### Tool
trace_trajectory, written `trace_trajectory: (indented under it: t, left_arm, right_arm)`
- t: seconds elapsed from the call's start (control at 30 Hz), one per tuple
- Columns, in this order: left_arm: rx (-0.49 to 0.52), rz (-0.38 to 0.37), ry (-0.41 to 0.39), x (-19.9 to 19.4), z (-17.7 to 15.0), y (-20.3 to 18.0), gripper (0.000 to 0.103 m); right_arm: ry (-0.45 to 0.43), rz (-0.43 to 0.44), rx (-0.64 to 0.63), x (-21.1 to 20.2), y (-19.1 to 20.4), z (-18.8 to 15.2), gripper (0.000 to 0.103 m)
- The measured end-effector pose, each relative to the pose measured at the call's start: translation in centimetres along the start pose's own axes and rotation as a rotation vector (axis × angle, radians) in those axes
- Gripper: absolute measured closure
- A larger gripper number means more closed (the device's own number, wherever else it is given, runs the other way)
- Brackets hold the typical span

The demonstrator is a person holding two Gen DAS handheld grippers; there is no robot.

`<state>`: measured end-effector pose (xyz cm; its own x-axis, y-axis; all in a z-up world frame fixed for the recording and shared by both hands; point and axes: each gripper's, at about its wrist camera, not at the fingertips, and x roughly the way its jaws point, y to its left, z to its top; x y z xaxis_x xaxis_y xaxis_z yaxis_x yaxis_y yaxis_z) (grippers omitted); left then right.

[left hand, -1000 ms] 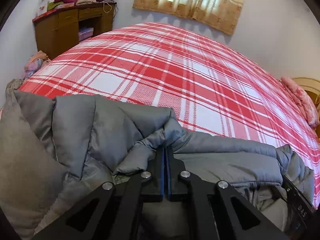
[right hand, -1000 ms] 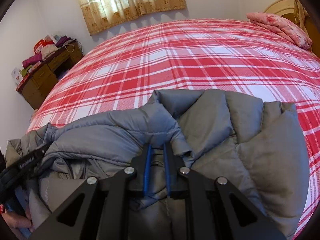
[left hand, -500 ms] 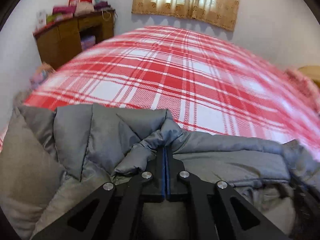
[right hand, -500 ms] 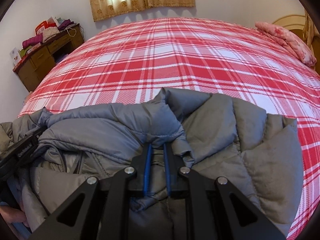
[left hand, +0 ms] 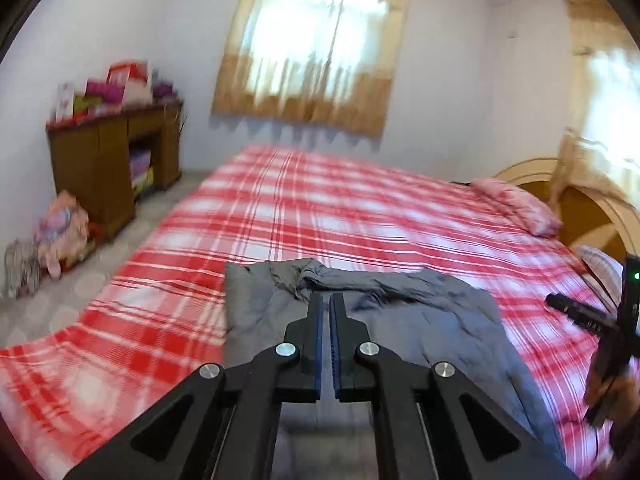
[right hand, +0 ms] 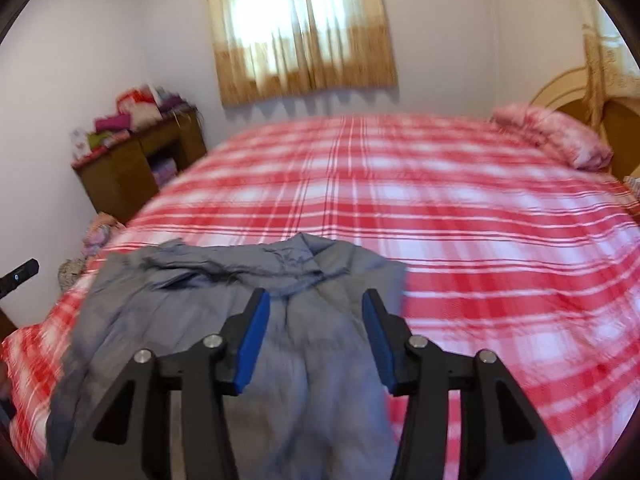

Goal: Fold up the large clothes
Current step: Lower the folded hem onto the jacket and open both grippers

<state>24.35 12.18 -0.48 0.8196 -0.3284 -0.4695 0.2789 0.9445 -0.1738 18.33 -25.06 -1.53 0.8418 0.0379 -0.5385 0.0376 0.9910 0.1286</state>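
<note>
1. Lying on the near edge of the red plaid bed [right hand: 440,208]: a grey padded jacket [right hand: 224,320], spread roughly flat, with rumpled folds bunched along its far edge.
2. Hovering above the jacket, clear of the cloth: the left gripper [left hand: 325,320], its blue pads nearly meeting with only a thin slit between them, and nothing caught in that slit.
3. Standing released over the jacket's right portion: the right gripper [right hand: 316,328], jaws just having been opening, wide apart, no fabric between the pads.
4. Judging the handling: looking soft, puffy and light, likely springing back after pressing, with a smooth shell probably sliding between pads unless a thick bunch is pinched.
5. Judging where to take hold: pinching at a seam, hem or the rolled ridge along the far edge, where layers double up, rather than on the flat quilted middle.
6. Showing at the far right of the left wrist view: the other handheld device and a hand [left hand: 612,392], blurred.
7. Sitting well apart from the jacket: pink pillow [right hand: 560,140], wooden desk [left hand: 108,168], curtained window [right hand: 304,28].
</note>
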Motion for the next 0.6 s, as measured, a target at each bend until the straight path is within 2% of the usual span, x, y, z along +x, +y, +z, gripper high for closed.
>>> trace_trajectory:
  t: [0.1,0.2,0.4,0.5,0.6]
  left_arm:
    - [-0.001,-0.018,-0.025,-5.6,-2.7,0.3,0.1]
    - [-0.062,-0.032,0.01,-10.3,-5.9,1.4,0.1]
    - [-0.087,-0.025,-0.017,-18.3,-9.4,2.3,0.1]
    - [-0.024,0.006,-0.02,-22.8,-9.7,2.1,0.1]
    - [0.058,0.048,-0.046,-26.8,-9.9,1.4,0.1]
  right_arm:
    - [-0.045,0.015,-0.006,-6.2,-0.9,-3.0,0.032]
    - [-0.052,0.011,-0.036,-11.9,-1.8,-6.7,0.031]
    - [-0.074,-0.051,-0.099,-18.5,-2.9,-10.0,0.031]
    - [-0.076,-0.049,-0.097,-21.0,-3.5,-10.8,0.031]
    - [-0.073,-0.007,-0.118,-24.0,-3.7,-11.7,0.031]
